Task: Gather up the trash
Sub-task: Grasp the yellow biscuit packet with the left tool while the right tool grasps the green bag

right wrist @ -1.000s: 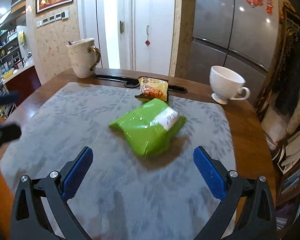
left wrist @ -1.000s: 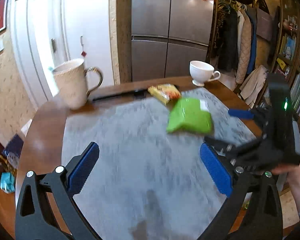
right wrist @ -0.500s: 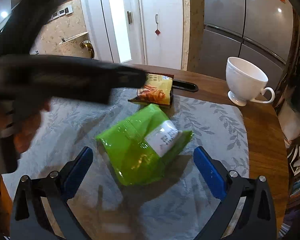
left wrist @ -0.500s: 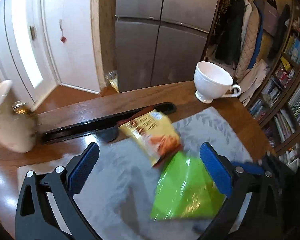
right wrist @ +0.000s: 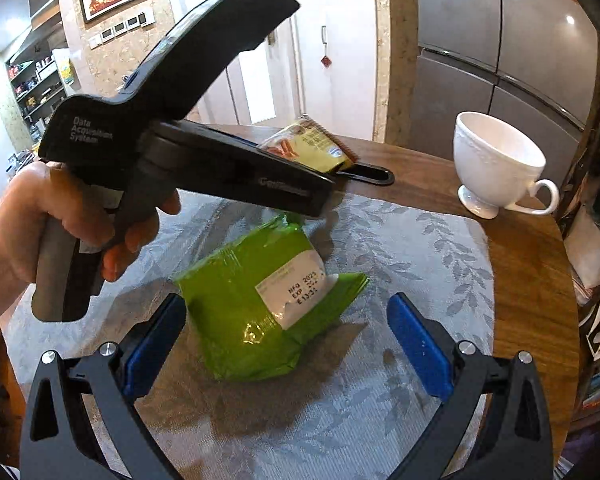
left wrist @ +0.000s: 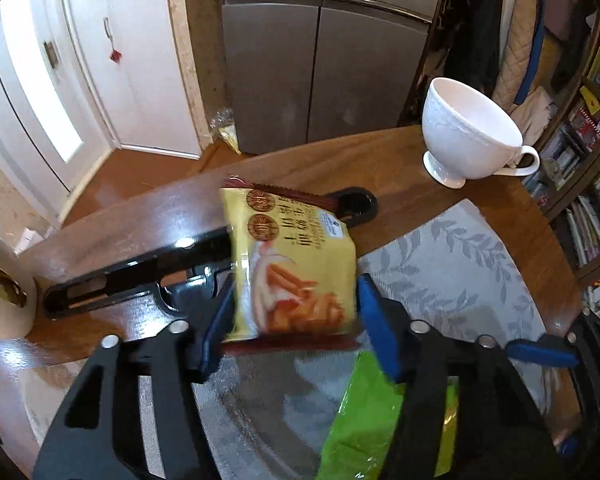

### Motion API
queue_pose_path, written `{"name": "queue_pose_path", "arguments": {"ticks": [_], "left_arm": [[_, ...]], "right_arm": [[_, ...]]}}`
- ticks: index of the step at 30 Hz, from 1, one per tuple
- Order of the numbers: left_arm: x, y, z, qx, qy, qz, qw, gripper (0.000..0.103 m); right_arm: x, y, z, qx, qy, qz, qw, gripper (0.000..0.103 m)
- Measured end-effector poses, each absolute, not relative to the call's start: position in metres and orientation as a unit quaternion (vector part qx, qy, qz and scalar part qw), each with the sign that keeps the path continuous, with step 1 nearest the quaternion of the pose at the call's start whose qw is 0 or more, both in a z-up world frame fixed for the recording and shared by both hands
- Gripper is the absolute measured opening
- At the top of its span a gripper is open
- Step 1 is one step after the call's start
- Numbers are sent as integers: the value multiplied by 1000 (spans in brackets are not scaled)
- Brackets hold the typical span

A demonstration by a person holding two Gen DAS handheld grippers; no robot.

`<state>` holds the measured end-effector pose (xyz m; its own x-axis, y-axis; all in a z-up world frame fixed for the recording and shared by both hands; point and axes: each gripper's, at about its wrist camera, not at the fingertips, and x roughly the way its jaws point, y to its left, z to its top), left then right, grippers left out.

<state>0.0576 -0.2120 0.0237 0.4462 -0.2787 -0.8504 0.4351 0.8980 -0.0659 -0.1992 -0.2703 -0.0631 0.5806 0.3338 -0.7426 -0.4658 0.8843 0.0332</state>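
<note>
Two packets near white cup (left wrist: 470,136): yellow snack packet (left wrist: 292,268) pinched between left gripper (left wrist: 296,322) pads, long axis running away toward table's far edge. Green packet (right wrist: 266,304) lies on grey mat (right wrist: 420,256), angled toward cup, between wide-open right gripper (right wrist: 284,344) fingers, untouched.

Left gripper (left wrist: 294,316) now closing its blue pads on yellow crinkly snack packet (left wrist: 292,264), earlier lying ahead of it. Right gripper (right wrist: 286,340) now straddling green glossy foil pouch (right wrist: 260,300), jaws wide.

white teacup (left wrist: 470,136), grey placemat (right wrist: 400,248), fridge (left wrist: 320,60)
</note>
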Motion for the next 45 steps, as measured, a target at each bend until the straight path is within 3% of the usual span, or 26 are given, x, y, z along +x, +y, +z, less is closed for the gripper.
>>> {"name": "queue_pose_path", "arguments": {"ticks": [17, 28, 33, 35, 40, 45], "left_arm": [[13, -145, 31, 81, 475, -230, 845, 59], [-28, -86, 28, 47, 487, -203, 848, 59], [-41, -80, 30, 46, 479, -216, 850, 74], [-46, -79, 32, 52, 470, -222, 853, 85], [-45, -84, 34, 65, 467, -240, 849, 85], [-38, -85, 32, 42, 470, -260, 842, 85]], "right_arm": [[-182, -238, -60, -170, 399, 297, 851, 99], [-217, -227, -60, -140, 452, 363, 802, 99], [-224, -237, -50, -148, 431, 326, 828, 99], [-222, -237, -49, -160, 419, 330, 831, 99], [-229, -220, -50, -305, 360, 373, 799, 99], [-224, -206, -50, -339, 363, 413, 764, 99]]}}
